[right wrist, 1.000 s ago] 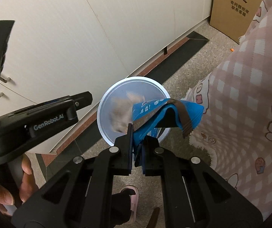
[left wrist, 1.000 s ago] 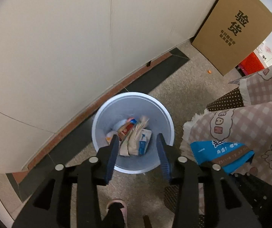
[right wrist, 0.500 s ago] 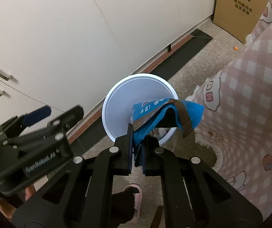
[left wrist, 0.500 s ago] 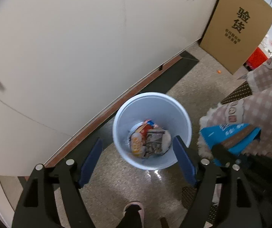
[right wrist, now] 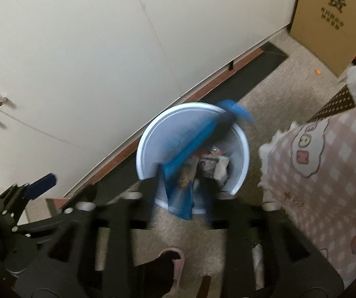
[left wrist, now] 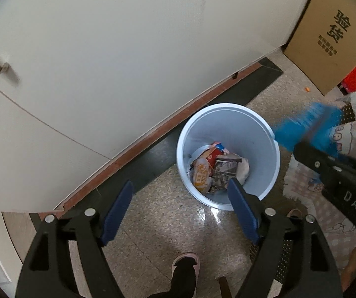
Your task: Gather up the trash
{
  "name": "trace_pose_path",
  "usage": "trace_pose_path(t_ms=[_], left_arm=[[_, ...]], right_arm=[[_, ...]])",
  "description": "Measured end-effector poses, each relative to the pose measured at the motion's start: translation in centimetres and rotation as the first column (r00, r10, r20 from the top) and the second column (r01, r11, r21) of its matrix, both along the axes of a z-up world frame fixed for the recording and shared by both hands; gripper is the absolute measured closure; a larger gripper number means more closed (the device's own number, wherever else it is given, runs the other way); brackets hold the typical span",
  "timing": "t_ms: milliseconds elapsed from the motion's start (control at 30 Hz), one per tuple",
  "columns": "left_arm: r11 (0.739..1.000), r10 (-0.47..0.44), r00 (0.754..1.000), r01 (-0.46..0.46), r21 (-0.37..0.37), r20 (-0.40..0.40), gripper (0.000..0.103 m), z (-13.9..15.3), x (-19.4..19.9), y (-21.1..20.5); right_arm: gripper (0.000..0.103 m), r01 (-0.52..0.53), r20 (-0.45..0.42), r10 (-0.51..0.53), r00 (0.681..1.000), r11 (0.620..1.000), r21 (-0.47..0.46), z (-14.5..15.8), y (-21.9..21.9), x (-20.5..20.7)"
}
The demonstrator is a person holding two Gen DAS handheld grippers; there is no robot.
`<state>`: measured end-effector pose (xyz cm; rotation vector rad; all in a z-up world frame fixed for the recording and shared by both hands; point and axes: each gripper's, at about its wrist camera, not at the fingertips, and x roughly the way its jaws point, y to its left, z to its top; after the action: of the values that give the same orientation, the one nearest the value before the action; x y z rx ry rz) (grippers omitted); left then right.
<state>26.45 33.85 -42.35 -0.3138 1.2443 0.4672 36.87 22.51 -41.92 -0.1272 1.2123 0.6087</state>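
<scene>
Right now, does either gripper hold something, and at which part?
Nothing is firmly held. The left gripper is open and empty. The right gripper is opening, and the blue wrapper hangs loose between its jaws over the bin.

place: home | signs: white cupboards (left wrist: 133, 57) — speckled floor (left wrist: 168, 226) — pink checked blanket (right wrist: 327, 168) — slipper (left wrist: 186, 264)

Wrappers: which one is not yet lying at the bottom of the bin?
The blue wrapper. It hangs blurred over the white bin's rim between the opening right tongs; the orange and grey ones lie at the bottom.
</scene>
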Motion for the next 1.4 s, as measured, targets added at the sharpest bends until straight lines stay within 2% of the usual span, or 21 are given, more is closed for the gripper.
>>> trace_pose_path(t_ms=[267, 433, 533, 667, 767, 867, 933, 1033, 1133, 1300, 1400], left_arm=[[1.000, -0.003, 1.000, 0.003, 0.020, 0.003, 0.026, 1.5, -0.7, 0.1], [0.999, -0.019, 0.999, 0.016, 0.050, 0.046, 0.026, 4.5, -1.4, -0.8], [0.998, -0.017, 0.995, 0.011, 0.062, 0.098, 0.026, 7.6, -2.3, -1.4], [0.995, -0.023, 0.983, 0.004, 0.102, 0.184, 0.026, 13.1, -4.0, -2.7], [0.992, -0.043, 0.960, 0.008, 0.124, 0.278, 0.023, 18.0, -5.8, -4.1], [0.988, -0.071, 0.925, 0.015, 0.152, 0.373, 0.019, 23.1, -8.0, -5.9], [0.986, -0.102, 0.892, 0.032, 0.163, 0.441, 0.017, 26.5, -9.7, -7.4], [0.977, -0.166, 0.834, 0.067, 0.203, 0.527, 0.014, 31.0, -12.2, -10.3], [0.971, -0.208, 0.772, 0.091, 0.220, 0.601, 0.012, 34.5, -14.7, -13.2], [0.953, -0.292, 0.681, 0.150, 0.263, 0.671, 0.012, 38.3, -18.7, -18.1], [0.933, -0.356, 0.627, 0.190, 0.307, 0.693, 0.011, 40.6, -20.9, -21.2]], right_arm=[[0.045, 0.019, 0.018, -0.019, 1.000, 1.000, -0.002, 1.3, -0.4, -0.2], [0.043, 0.038, 0.072, -0.036, 0.997, 0.999, -0.019, 4.3, -1.4, -1.8], [0.039, 0.049, 0.118, -0.050, 0.992, 0.999, 0.006, 7.6, -2.2, -3.0], [0.032, 0.062, 0.201, -0.075, 0.977, 0.996, 0.071, 13.9, -3.9, -5.5], [0.026, 0.059, 0.285, -0.090, 0.954, 0.992, 0.114, 18.8, -5.2, -7.7], [0.022, 0.042, 0.389, -0.108, 0.915, 0.984, 0.174, 25.0, -7.4, -11.2], [0.020, 0.044, 0.429, -0.133, 0.893, 0.976, 0.211, 27.8, -9.1, -12.9], [0.016, 0.065, 0.511, -0.194, 0.838, 0.964, 0.259, 32.3, -13.1, -16.6], [0.013, 0.111, 0.566, -0.270, 0.779, 0.948, 0.299, 35.7, -16.9, -20.0], [0.008, 0.190, 0.658, -0.379, 0.651, 0.920, 0.342, 40.1, -23.4, -26.1], [0.008, 0.218, 0.686, -0.410, 0.601, 0.910, 0.353, 41.6, -26.5, -29.0]])
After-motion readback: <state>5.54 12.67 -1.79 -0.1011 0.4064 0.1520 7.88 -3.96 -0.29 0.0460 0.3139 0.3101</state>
